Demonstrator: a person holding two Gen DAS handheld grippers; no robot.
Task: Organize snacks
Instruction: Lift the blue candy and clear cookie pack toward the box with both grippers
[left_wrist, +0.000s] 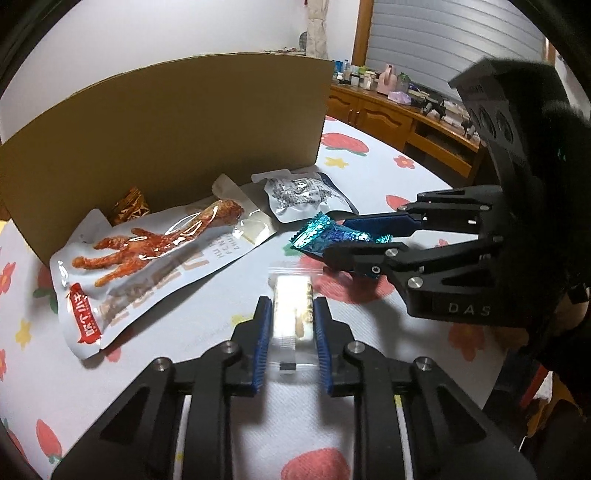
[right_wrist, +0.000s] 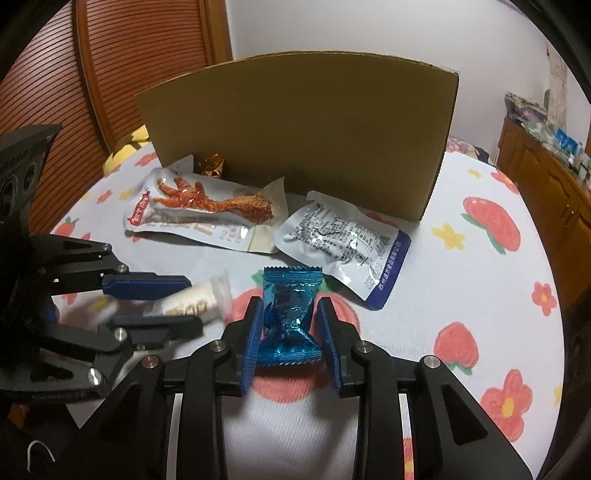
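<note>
My left gripper is shut on a clear-wrapped white snack bar, held just above the flowered cloth; it shows in the right wrist view too. My right gripper is shut on a shiny blue candy packet, also seen in the left wrist view. A chicken-foot pouch, a silver pouch and a small brown wrapped sweet lie in front of the cardboard box.
The table wears a white cloth with red flowers. A wooden sideboard with small bottles stands beyond the table at the right. A wooden slatted door is behind the box at the left.
</note>
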